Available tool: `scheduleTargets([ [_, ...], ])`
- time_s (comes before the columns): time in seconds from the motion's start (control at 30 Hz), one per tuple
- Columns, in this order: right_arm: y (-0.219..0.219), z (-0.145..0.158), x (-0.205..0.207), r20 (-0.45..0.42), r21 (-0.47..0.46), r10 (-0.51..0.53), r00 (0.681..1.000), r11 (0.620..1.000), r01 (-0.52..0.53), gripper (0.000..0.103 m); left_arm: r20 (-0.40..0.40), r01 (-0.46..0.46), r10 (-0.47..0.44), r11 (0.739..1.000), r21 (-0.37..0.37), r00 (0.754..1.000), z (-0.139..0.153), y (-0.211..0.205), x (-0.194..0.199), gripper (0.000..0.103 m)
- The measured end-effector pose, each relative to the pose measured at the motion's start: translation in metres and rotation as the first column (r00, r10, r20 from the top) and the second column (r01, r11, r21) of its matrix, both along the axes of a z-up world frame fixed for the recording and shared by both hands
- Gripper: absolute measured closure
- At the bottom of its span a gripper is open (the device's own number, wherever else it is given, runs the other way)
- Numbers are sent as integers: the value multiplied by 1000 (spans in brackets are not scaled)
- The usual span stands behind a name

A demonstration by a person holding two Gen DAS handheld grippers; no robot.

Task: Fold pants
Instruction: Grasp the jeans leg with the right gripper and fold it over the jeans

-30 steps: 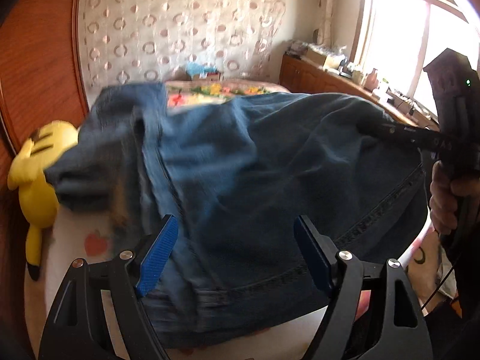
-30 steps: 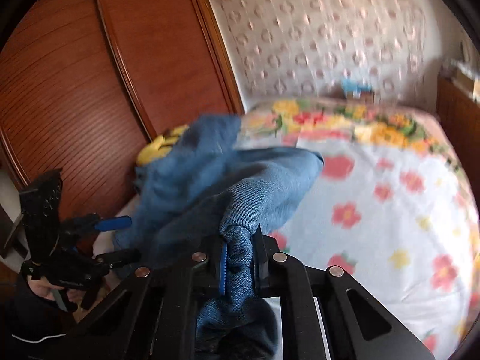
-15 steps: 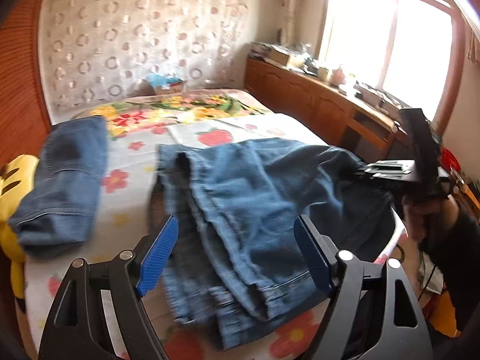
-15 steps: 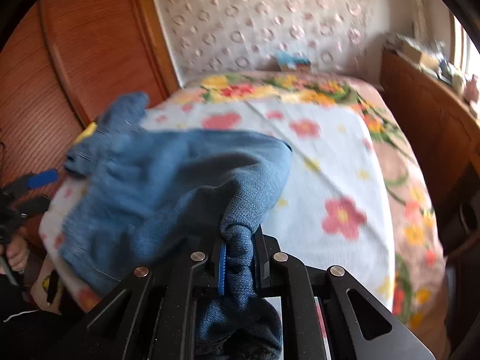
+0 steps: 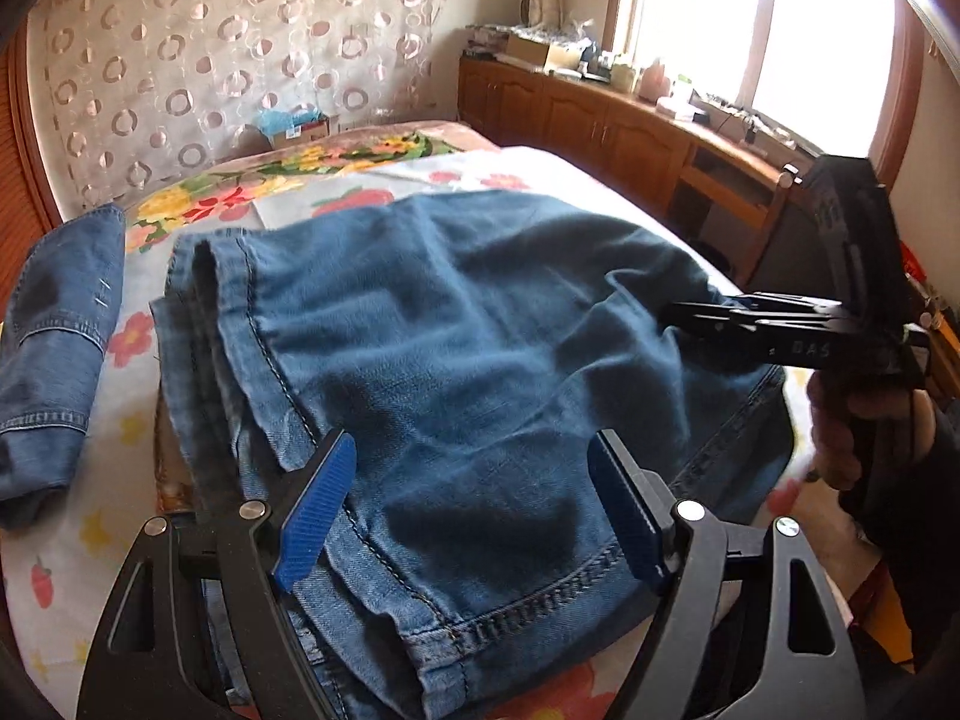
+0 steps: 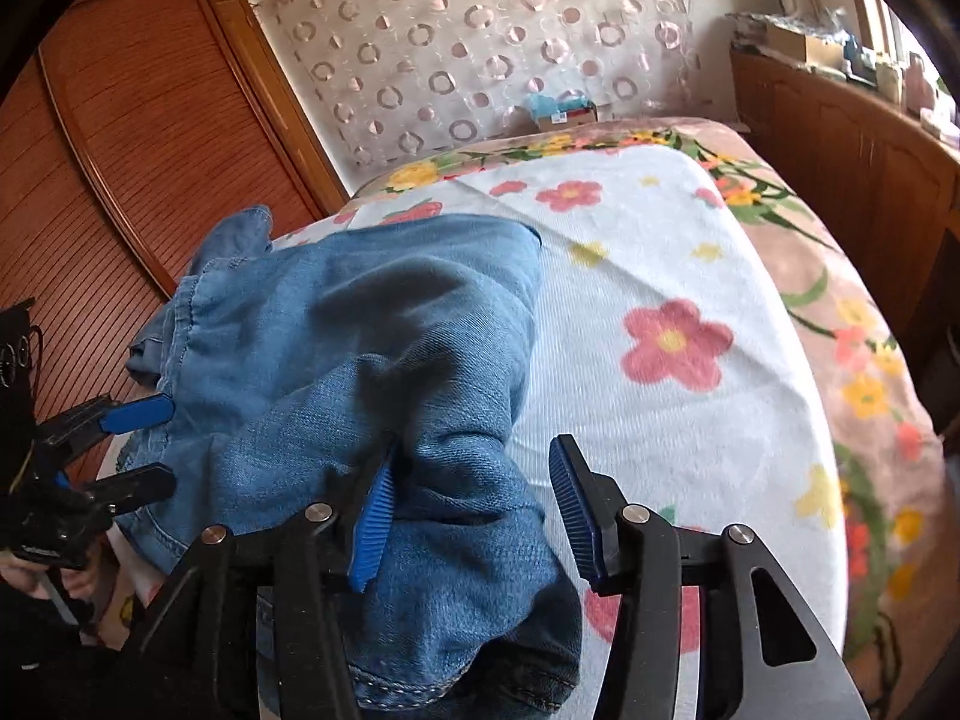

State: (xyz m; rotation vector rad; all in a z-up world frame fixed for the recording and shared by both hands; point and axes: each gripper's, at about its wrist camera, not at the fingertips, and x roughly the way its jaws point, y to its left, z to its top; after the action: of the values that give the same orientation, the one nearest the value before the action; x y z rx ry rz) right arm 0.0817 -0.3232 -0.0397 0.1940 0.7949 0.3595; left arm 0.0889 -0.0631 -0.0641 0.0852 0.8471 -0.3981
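The blue denim pants (image 5: 456,354) lie in a folded heap on the flowered bed sheet (image 5: 54,576), hem toward me. My left gripper (image 5: 474,510) is open and empty just above the near hem. My right gripper (image 6: 474,516) is open, with a bunch of the pants (image 6: 360,354) lying between its jaws. It also shows in the left wrist view (image 5: 678,315) at the pants' right edge. The left gripper appears in the right wrist view (image 6: 141,450), open at the pants' left side.
A second piece of folded denim (image 5: 54,330) lies at the bed's left. A wooden wardrobe (image 6: 120,150) stands left of the bed. A wooden sideboard (image 5: 618,126) under the window runs along the right. A small box (image 5: 297,126) sits at the headboard.
The pants have come down from the air and now lie on the bed. My right gripper, shut on the denim before, has opened. Both cameras have swung toward the bed's right side.
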Motion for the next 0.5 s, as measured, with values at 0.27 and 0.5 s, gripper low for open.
scheduleTargets([
  [0.27,4,2,-7,6,5,19,1000,1000,-19,51,-23,-9,9,1000,0,1000,-13,2,6,23],
  [0.5,7,9,-13,9,39,31,999,999,-32,80,-18,-6,6,1000,-10,1000,-15,3,5,23],
])
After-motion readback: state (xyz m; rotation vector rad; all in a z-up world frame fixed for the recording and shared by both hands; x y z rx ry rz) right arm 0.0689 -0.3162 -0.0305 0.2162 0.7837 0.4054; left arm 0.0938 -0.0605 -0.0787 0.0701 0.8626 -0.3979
